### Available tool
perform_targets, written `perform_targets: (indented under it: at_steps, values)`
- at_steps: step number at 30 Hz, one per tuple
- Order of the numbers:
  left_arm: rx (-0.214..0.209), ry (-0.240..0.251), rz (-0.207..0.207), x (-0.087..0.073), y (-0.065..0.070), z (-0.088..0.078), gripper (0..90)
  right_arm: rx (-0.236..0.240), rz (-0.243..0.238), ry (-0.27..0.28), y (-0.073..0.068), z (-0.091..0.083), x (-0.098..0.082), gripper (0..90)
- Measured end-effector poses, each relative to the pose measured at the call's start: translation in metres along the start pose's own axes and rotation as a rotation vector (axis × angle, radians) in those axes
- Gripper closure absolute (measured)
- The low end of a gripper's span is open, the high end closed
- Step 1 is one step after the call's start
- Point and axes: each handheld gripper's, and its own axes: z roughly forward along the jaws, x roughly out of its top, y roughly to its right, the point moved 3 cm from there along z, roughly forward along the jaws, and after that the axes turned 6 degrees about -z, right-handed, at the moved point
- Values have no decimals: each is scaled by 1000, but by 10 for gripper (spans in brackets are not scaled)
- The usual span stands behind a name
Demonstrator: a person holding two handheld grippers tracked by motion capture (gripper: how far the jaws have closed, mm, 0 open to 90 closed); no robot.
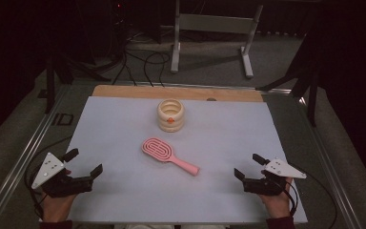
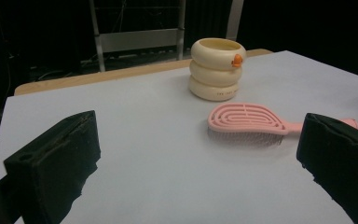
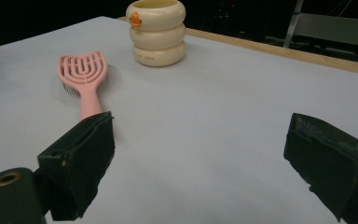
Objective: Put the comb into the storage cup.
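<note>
Hairbrush: pink hairbrush [image 1: 168, 155] lies bristles-down near the middle of the white sheet [image 1: 228, 129], handle pointing toward the person's right and slightly toward the near edge.
Cup: cream ribbed cup [image 1: 170, 114] with a small orange mark on its side stands upright beyond the brush head, close to it but apart.
Left gripper: left gripper [image 1: 85, 162] sits low at the near left of the sheet, held in the left hand [image 1: 57, 206]; jaws spread wide with nothing between them, well apart from the brush.
Right gripper: right gripper [image 1: 249, 165] sits at the near right, held in the right hand [image 1: 277, 202]; jaws likewise parted and empty.
Table: wooden table edge [image 1: 124, 90] shows past the sheet's far side.
</note>
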Motion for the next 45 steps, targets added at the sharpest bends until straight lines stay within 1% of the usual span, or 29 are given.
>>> perform_targets:
  at_steps: [8, 13, 28, 33, 36, 41, 45]
  values:
    - [-1, -9, 9, -1, 2, 2, 2, 5, 5, -2, -2, 3, 1, 87]
    - [-4, -20, 16, -2, 4, 5, 2, 20, 5, -5, -5, 6, 3, 88]
    - [-10, -27, 29, -1, 10, 8, 2, 58, -17, -10, -18, 19, 8, 88]
    - [-22, -39, 33, 2, 15, 13, 3, 66, -20, -12, -21, 22, 8, 88]
    - [-39, -49, 40, 5, 20, 17, 3, 69, -22, -14, -21, 24, 8, 88]
    - [-52, -61, 60, 12, 28, 25, 3, 75, -25, -11, -23, 25, 8, 88]
    - [-53, -62, 65, 14, 32, 27, 3, 78, -24, -12, -24, 26, 9, 88]
